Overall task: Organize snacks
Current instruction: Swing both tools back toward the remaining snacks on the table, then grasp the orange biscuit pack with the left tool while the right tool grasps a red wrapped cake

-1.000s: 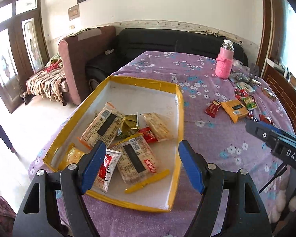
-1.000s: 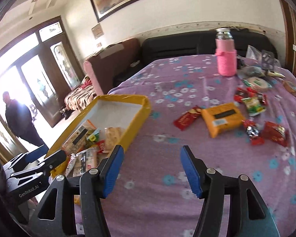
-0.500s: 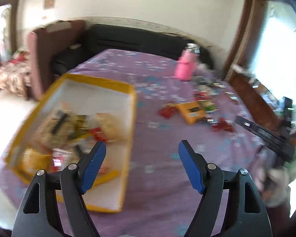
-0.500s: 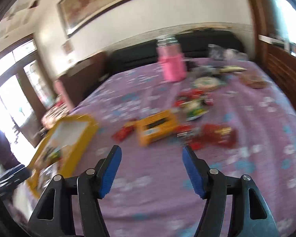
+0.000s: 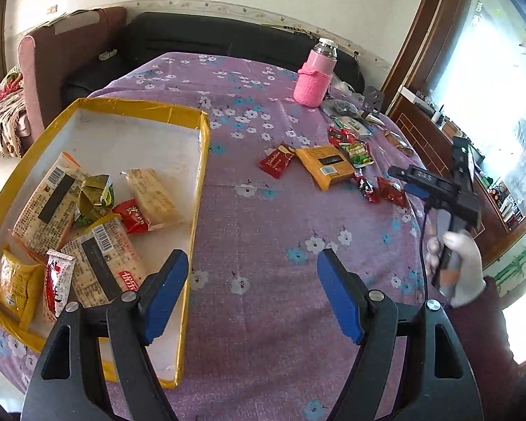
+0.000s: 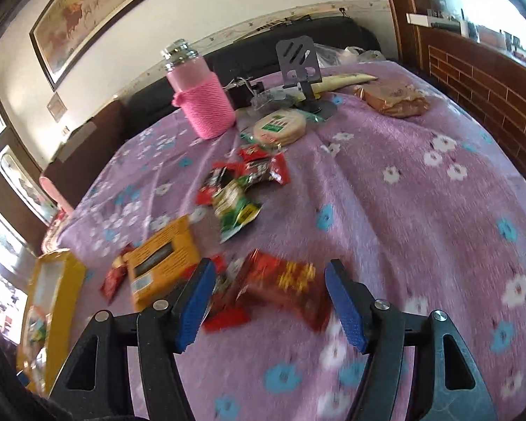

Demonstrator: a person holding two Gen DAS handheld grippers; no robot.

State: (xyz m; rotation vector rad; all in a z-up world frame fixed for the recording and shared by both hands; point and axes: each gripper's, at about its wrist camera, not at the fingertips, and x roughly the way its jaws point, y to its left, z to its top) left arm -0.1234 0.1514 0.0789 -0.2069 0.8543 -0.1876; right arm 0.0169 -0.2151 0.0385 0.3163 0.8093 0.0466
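A yellow-rimmed tray (image 5: 201, 161) on the left of the table holds several snack packets. My left gripper (image 5: 252, 259) is open and empty over bare cloth, just right of the tray's rim. Loose snacks lie further right: an orange pack (image 5: 328, 166), a small red sachet (image 5: 276, 163), a green packet (image 5: 359, 152) and red packets (image 5: 389, 189). My right gripper (image 6: 270, 270) is open and hovers low over a blurred red packet with yellow print (image 6: 284, 280); its pads are not touching it. The orange pack (image 6: 161, 263) lies to its left, the green packet (image 6: 235, 207) beyond.
A pink-sleeved bottle (image 6: 203, 105), a round wrapped cake (image 6: 280, 126), a grey phone stand (image 6: 298, 63) and a brown bag (image 6: 392, 98) stand at the far side. A gloved hand (image 5: 463, 266) holds the right gripper near the table's right edge. A dark sofa (image 5: 210, 38) lies behind.
The left view has swung from over the tray to the cloth right of it. The right gripper has travelled right and down to the loose snacks, rolled, and its jaws stand a little wider.
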